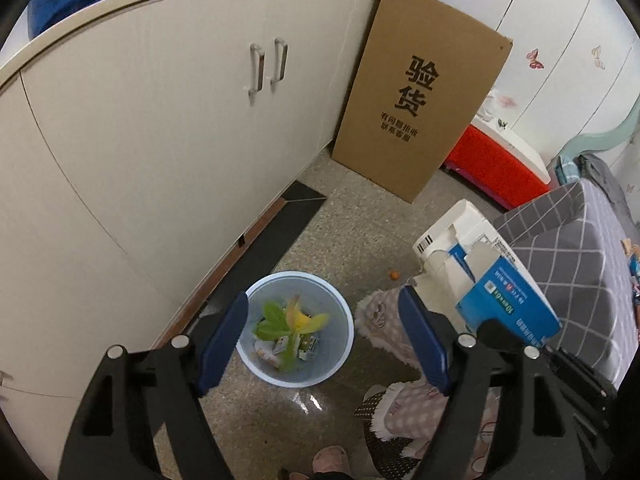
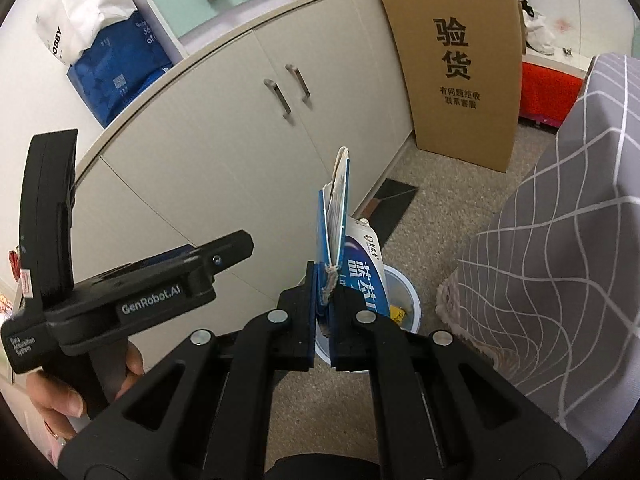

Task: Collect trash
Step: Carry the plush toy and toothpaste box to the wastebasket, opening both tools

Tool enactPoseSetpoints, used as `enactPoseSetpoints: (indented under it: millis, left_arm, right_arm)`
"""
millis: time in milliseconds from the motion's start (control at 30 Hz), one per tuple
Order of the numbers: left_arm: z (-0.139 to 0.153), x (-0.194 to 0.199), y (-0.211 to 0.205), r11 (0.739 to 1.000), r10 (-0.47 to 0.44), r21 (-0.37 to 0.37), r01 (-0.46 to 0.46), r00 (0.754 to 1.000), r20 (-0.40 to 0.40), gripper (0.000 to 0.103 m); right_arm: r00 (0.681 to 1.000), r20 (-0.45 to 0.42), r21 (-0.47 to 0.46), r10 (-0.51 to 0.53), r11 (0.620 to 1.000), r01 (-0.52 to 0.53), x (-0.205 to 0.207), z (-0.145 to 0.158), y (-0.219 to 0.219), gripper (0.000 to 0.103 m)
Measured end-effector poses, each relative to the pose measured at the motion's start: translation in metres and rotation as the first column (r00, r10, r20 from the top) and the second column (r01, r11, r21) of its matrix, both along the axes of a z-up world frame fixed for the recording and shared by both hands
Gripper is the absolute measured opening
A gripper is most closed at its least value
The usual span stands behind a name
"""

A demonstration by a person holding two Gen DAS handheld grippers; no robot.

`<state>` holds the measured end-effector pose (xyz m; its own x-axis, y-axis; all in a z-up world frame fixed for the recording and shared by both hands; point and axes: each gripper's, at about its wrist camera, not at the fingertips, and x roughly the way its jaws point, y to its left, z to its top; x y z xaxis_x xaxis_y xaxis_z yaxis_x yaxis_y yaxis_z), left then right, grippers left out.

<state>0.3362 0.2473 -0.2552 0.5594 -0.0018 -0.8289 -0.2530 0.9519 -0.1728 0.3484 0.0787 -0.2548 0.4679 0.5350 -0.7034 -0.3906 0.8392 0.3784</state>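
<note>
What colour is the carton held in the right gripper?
Blue and white; the carton shows best in the left wrist view, clamped in the right gripper.

The bin (image 1: 298, 330) stands on the floor (image 1: 352, 224) below the left tool (image 1: 322, 336), trash inside. The cabinet (image 1: 160, 140) lies to its left, a cardboard sheet (image 1: 416, 100) beyond, the bed (image 1: 580, 248) to the right.

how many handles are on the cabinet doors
2: both metal handles sit side by side where the two cabinet doors meet, the left handle beside the right handle. Other doors may be out of view.
</note>
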Motion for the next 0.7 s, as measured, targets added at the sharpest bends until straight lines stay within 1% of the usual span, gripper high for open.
enactPoseSetpoints:
  millis: [100,367,700]
  left_arm:
    - [-0.003,-0.002,-0.002,1.0,-0.004,0.025,0.004,1.0,-0.005,0.076]
    - [-0.003,-0.007,0.002,0.999,0.008,0.034,-0.007,1.0,-0.007,0.076]
    - [-0.007,-0.016,0.022,0.998,0.046,0.035,-0.045,0.999,-0.023,0.076]
  right_arm:
    - [1.0,-0.008,-0.003,0.005,1.0,-0.005,-0.001,-0.003,0.002,0.005]
    - [1.0,-0.006,-0.002,0.013,1.0,-0.013,-0.002,0.001,0.01,0.005]
    - [0.999,0.008,0.007,0.041,0.999,-0.041,0.0,0.007,0.031,0.005]
